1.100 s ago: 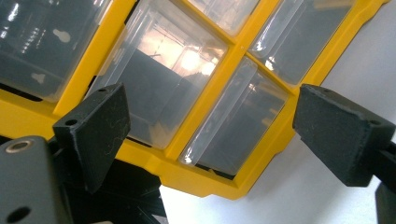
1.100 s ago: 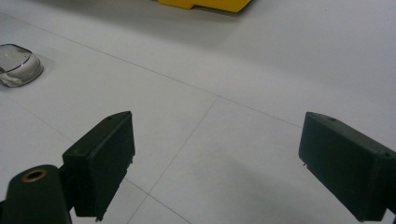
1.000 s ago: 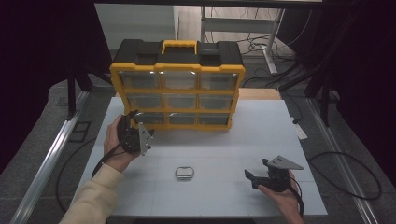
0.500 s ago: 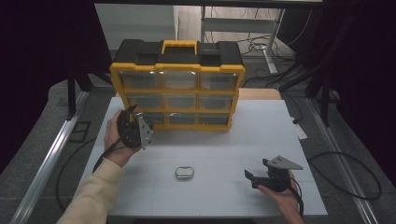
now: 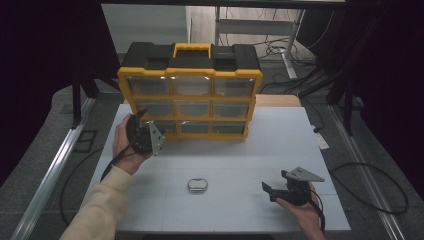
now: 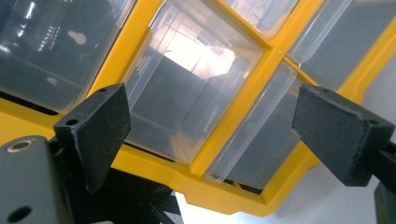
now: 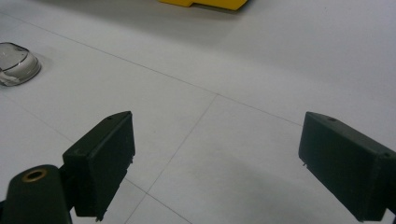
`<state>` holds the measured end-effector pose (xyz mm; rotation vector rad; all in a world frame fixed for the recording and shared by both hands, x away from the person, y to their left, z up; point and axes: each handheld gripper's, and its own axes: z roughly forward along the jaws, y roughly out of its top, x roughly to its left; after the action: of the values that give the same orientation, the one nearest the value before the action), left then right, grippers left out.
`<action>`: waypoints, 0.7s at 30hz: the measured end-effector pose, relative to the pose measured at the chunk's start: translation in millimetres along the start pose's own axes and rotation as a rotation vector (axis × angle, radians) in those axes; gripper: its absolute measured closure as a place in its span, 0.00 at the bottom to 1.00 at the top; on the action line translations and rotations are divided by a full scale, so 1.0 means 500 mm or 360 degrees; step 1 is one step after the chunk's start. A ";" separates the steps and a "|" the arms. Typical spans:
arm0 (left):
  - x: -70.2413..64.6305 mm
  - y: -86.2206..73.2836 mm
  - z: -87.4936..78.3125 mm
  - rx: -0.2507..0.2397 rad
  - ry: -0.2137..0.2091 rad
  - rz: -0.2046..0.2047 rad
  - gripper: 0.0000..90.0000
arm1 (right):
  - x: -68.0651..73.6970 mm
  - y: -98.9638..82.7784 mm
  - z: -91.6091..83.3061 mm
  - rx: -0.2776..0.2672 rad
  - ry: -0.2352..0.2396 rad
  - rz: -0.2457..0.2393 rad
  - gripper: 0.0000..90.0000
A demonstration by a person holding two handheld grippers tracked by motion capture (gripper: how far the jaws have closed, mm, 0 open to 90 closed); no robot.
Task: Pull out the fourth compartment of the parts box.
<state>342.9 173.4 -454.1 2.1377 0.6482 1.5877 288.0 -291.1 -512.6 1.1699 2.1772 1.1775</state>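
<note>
Altogether nine clear drawers (image 5: pixel 191 108), two tools, one small tin (image 5: pixel 197 185).

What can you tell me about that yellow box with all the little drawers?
The drawer cabinet is a yellow plastic frame with a black top and a yellow carry handle. It holds nine clear plastic drawers in three rows of three, which look shut; their contents cannot be made out. It stands upright at the far side of the white table. The left gripper, jaws open, is raised close to its lower left drawers; contact cannot be told.
</note>
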 end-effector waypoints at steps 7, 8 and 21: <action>0.007 -0.002 0.012 0.0015 0.0021 0.0012 0.13 | 0.000 0.000 0.000 0.0001 -0.0001 0.0001 0.13; 0.008 -0.002 0.013 0.0015 0.0020 0.0010 0.13 | 0.000 0.000 0.000 0.0001 -0.0001 0.0000 0.13; 0.012 -0.004 0.030 0.0013 0.0055 0.0026 0.13 | -0.001 -0.001 -0.001 0.0001 -0.0002 0.0001 0.13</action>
<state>358.4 178.0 -454.6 2.1308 0.6506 1.6366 288.0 -291.8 -512.6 1.1712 2.1765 1.1764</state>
